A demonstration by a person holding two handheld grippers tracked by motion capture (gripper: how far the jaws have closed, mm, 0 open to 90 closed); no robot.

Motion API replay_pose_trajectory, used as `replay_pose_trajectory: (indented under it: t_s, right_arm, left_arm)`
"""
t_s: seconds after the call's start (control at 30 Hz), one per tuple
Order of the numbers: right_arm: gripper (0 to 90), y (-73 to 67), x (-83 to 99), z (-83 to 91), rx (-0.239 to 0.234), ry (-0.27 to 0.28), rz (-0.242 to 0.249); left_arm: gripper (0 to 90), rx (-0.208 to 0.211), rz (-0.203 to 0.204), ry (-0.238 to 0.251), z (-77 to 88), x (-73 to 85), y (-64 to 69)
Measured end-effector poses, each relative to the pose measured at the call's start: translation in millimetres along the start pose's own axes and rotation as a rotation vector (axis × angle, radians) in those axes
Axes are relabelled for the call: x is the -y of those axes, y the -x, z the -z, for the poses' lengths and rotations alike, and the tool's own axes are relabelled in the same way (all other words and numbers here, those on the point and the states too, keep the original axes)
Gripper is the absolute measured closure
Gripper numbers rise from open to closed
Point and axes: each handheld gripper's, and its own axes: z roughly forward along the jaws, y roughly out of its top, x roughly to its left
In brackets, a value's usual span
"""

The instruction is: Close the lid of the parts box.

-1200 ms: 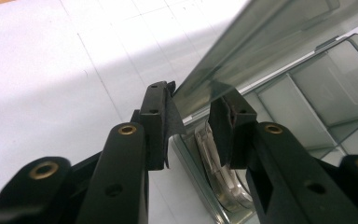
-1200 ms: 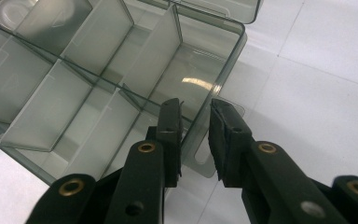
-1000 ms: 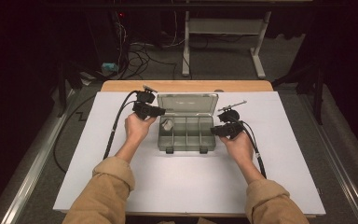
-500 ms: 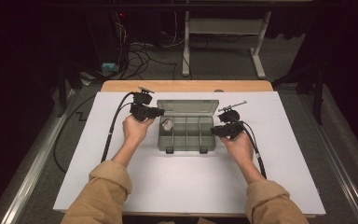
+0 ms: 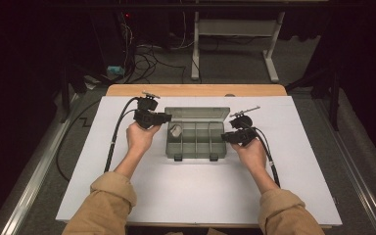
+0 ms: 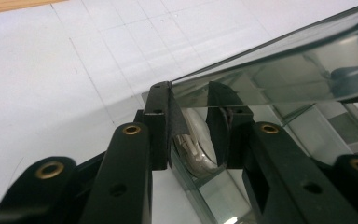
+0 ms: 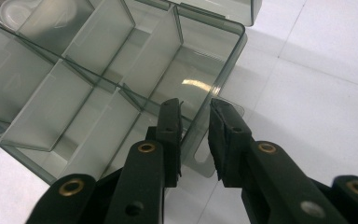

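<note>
L tongs [image 5: 164, 117] sit at the far-L corner of the clear compartment box [image 5: 196, 156]. In the left gripper view, L tongs [image 6: 189, 93] have jaws partway apart, w/ a shiny round metal piece [image 6: 193, 149] right btwn the pads and under the raised lid [image 6: 279, 74]. Can't tell if the pads press on it or just bracket it thru the box wall.

Progress, as I judge it: lid's open and the round piece [image 5: 176, 131] is in the far-L compartment, just by the L tips. The other compartments, btwn the two tongs, look empty. Left to do: prob. lift that piece out, or let go & shut the lid.

R tongs [image 5: 223, 137] are at the box's R end. In the right gripper view, R tongs [image 7: 196, 109] have jaws apart astride the R wall [image 7: 214, 84], w/ no squeeze visible. Seems to steady the box.

Around: white mat [image 5: 200, 196] under both tongs, wood edge [image 5: 196, 90] beyond them, floor cables [image 5: 147, 54] farther back. In the way: the lid overhangs the L tips, so lift room is tight.
</note>
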Motion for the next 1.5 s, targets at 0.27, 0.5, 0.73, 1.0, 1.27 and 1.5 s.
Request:
replay_pose_trajectory:
  t_s: [0.27, 0.5, 0.73, 1.0, 1.27, 1.5]
  right_arm:
    - [74.8, -0.4, 0.1, 0.0, 0.0, 0.001, 0.021]
    - [71.8, -0.3, 0.0, 0.3, -0.009, 0.004, 0.042]
    - [62.7, -1.2, 3.0, 3.9, -0.042, 0.029, 0.06]
    - [86.6, 2.8, 0.5, 23.6, -0.075, 0.108, 0.081]
    - [90.0, 4.0, -2.1, 26.2, -0.1, 0.122, 0.077]
    - [90.0, 4.2, -2.9, 29.2, -0.1, 0.129, 0.088]
  left_arm:
    - [70.7, 0.005, -0.009, 0.004, 0.1, 7.7, -0.1]
    - [71.0, 0.012, -0.017, 0.01, -1.2, 15.0, -0.5]
    - [71.1, 0.016, -0.023, 0.002, -4.2, 21.1, -0.9]
    - [71.1, 0.025, -0.02, 0.001, -5.8, 27.6, -0.9]
    - [69.3, 0.032, -0.005, -0.013, -7.7, 33.3, -5.8]
    - [66.2, 0.044, 0.009, -0.031, -6.9, 40.4, -10.3]
